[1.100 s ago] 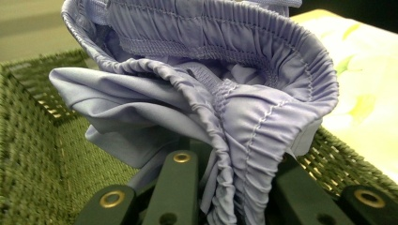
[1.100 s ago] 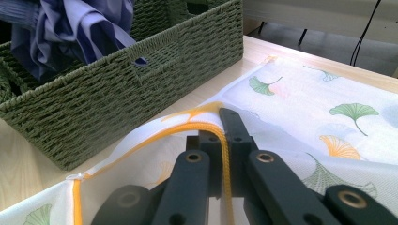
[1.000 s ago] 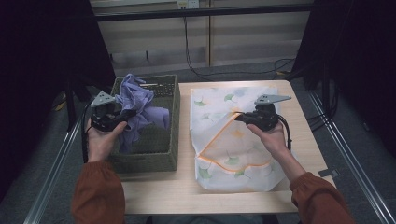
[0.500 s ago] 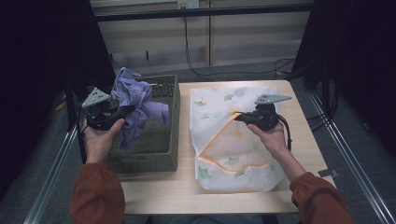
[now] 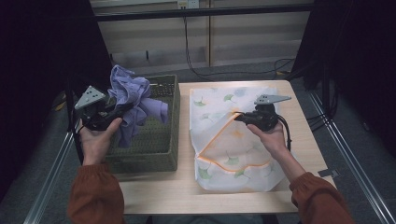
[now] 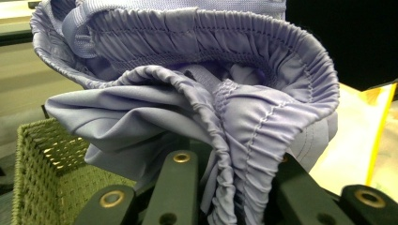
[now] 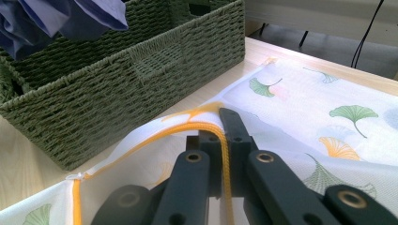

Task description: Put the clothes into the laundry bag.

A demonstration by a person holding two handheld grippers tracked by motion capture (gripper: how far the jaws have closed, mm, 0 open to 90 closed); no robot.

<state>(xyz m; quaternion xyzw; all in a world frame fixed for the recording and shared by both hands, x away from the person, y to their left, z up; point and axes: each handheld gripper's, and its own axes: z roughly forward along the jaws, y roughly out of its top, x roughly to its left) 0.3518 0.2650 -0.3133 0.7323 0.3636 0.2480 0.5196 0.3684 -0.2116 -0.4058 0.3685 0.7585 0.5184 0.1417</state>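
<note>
A purple garment [image 5: 135, 100] with an elastic waistband [image 6: 197, 93] hangs bunched above the green woven basket [image 5: 170, 154]. My left gripper [image 5: 119, 108] is shut on it; the cloth is pinched between the jaws [image 6: 230, 173]. A white mesh bag [image 5: 233, 158] printed with ginkgo leaves lies flat on the table to the right. My right gripper [image 5: 238, 116] is shut on the bag's orange-trimmed edge [image 7: 155, 136] and holds it raised, so the mouth gapes toward the basket. In the right gripper view the trim runs between the closed jaws [image 7: 224, 140].
The basket [image 7: 117, 79] stands right beside the bag's left edge on the wooden table [image 5: 299, 121]. Bare tabletop shows right of the bag and along the front. Cables lie on the floor behind the table. Metal rails run along both sides.
My left gripper has risen with the purple garment, which now hangs higher over the basket. The right gripper and the bag's edge have stayed put.
</note>
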